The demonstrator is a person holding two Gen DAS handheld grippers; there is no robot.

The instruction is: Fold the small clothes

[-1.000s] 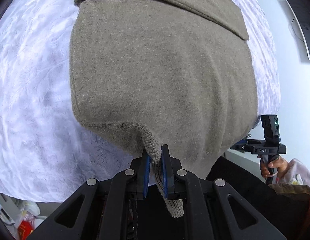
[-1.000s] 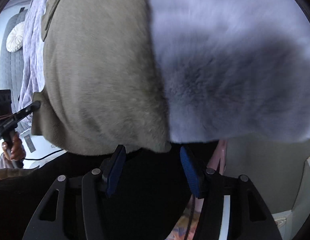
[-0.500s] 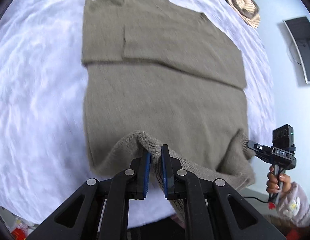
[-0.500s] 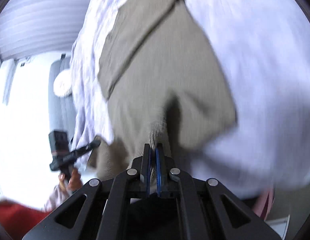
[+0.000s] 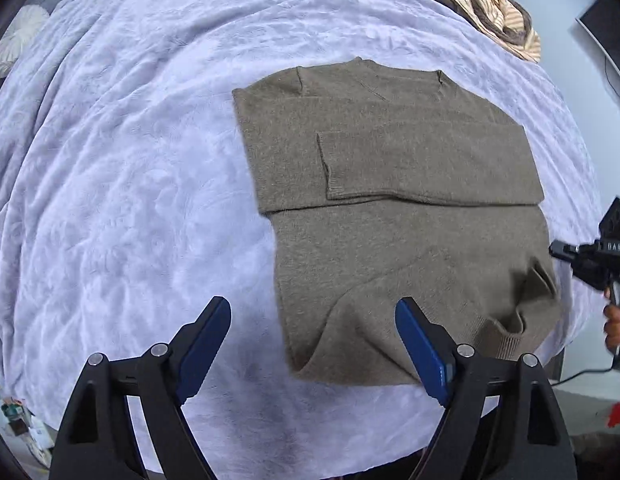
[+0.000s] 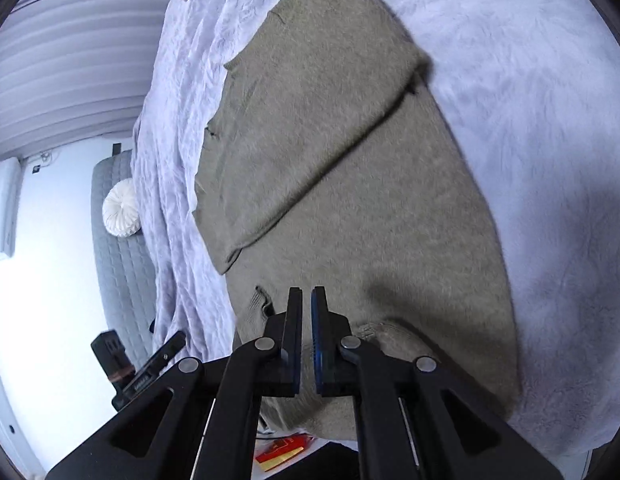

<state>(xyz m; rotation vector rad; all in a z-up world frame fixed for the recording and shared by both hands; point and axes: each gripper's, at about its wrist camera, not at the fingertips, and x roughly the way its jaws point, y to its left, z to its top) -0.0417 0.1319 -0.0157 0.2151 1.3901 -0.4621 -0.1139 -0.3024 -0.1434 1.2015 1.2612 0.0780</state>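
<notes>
An olive-brown knit sweater (image 5: 394, 216) lies flat on the lavender bedspread (image 5: 130, 160), sleeves folded across the chest. Its near hem is rumpled, with a raised fold at the right corner. My left gripper (image 5: 312, 336) is open and empty above the hem's left corner, its blue pads wide apart. In the right wrist view the sweater (image 6: 350, 184) fills the middle. My right gripper (image 6: 307, 308) hovers over the hem with its jaws almost shut, a thin gap between the pads and no cloth visible between them. The right gripper also shows at the left view's right edge (image 5: 590, 260).
A pile of striped and brown clothes (image 5: 494, 16) sits at the bed's far right. A white round cushion (image 6: 120, 208) rests on a grey quilted headboard (image 6: 114, 256). The bed's near edge drops to the floor, where a red packet (image 6: 282, 450) lies.
My left gripper let go of the hem and opened wide. The right gripper shut on the hem's right corner and lifted it; the hem now lies rumpled on the bed. Both views pulled back.
</notes>
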